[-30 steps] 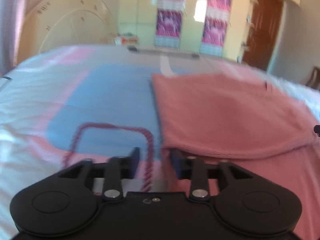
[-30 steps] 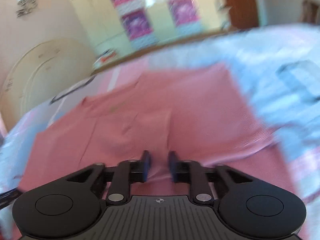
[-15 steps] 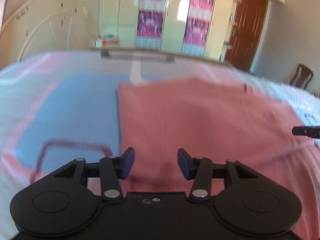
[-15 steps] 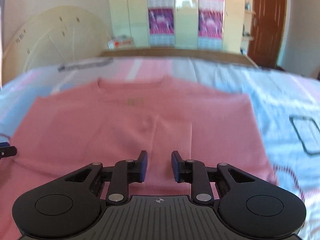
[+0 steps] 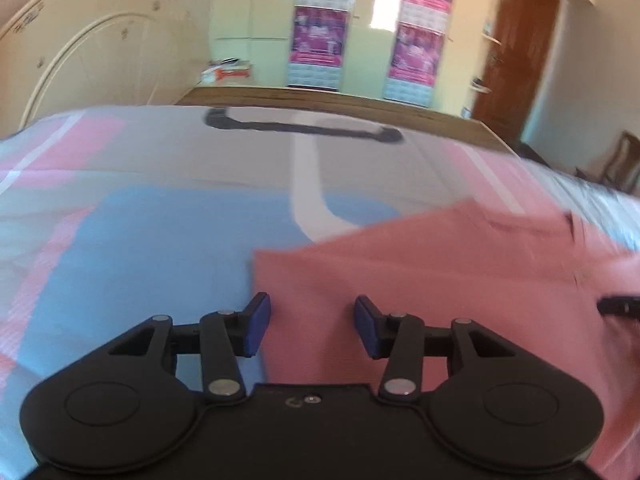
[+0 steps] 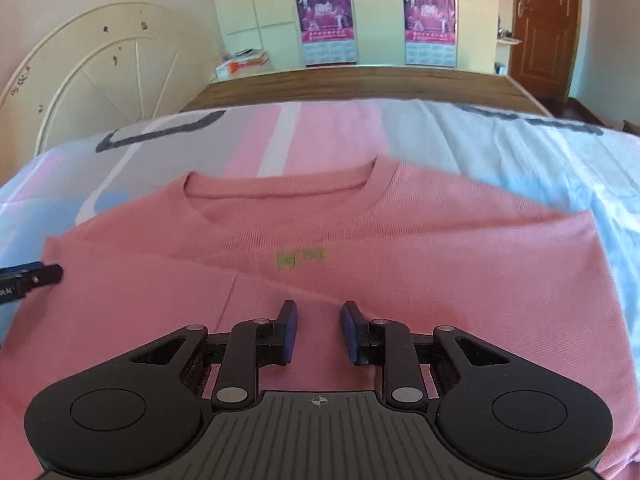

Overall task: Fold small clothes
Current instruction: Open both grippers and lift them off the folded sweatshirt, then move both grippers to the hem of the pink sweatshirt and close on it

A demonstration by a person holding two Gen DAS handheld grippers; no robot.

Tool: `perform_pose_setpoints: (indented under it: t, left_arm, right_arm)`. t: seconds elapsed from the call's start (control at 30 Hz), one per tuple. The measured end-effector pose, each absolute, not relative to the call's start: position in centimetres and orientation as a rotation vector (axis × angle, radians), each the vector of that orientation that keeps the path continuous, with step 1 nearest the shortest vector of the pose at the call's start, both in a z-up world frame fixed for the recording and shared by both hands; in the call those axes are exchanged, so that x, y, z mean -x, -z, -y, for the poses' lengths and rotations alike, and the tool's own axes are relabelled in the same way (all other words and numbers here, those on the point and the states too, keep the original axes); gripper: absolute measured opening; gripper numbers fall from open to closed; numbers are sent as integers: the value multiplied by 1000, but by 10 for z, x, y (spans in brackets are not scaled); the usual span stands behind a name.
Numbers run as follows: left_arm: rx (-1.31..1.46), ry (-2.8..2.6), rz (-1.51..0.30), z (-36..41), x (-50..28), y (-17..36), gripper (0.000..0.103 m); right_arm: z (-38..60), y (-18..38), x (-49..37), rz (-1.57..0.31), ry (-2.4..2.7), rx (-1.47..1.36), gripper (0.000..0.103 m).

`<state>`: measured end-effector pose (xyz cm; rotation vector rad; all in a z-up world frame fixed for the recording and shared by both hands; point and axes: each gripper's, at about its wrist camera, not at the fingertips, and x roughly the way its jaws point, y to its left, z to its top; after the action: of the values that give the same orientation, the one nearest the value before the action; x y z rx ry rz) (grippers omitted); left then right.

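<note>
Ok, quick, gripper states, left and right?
Left gripper: open, holding nothing, at the shirt's left edge.
Right gripper: open, holding nothing, over the shirt.

A bed (image 6: 500,152) fills the lower half of both views, its sheet (image 5: 140,240) patterned in pink, blue and white blocks with dark outlines. At twelve o'clock a wooden footboard (image 6: 360,84) runs across. Behind it stand pale yellow wardrobes (image 6: 248,4) hung with two purple calendars (image 6: 326,12). At ten o'clock leans a cream arched headboard (image 6: 100,76). At two o'clock is a brown door (image 6: 544,28). Daylight glares off the wardrobe (image 5: 384,8).
</note>
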<state>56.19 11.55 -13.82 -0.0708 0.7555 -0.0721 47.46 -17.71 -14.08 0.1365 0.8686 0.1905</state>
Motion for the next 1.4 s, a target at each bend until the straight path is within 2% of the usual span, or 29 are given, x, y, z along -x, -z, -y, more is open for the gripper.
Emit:
perform_pose_setpoints:
  t: [0.17,0.2,0.23,0.33,0.4,0.47,0.53,0.63,0.77,0.87,1.1,1.4]
  left_arm:
    - [51,132,-719,-106,-565,133,48]
    - [24,146,-716,-100,-567,134,52]
    - [-8,149,-718,-95,-570,136,63]
    - [-50,102,-739,-96,-576,144,79]
    - [10,90,-770,-112,-578,151,83]
    - [28,76,-768,-121,-572,147,81]
    - [-23,44,-748,-119,-561,136,70]
    - [30,78,-679,-113,-532,121,74]
    - [14,156,-664,-68,-518,122,75]
    - [-53,162,-697,-38,-513,134,70]
    - [11,102,-722,-68,-480,133,68]
    - [-109,62,-744,-56,-463,141,67]
  right_arm:
    - [136,125,-479,-775,-315,-181,25]
    - [123,125,-482,-774,-353,-195,25]
    - [110,127,-486,-780,-386,-214,25]
    - [75,137,-494,-810,-475,-228,25]
    - [68,145,-498,-839,-494,-202,25]
    - [75,146,-494,-823,-471,-185,25]
    - [96,139,-486,-786,-391,-181,25]
    - [144,133,-467,-736,-279,-184,25]
    - [177,140,-456,-768,-249,-219,25]
    - [192,148,-455,-803,-211,-216,25]
    - [241,125,-407,-731,-158,-246,25]
    - [235,141,-393,-782,-167,-187,25]
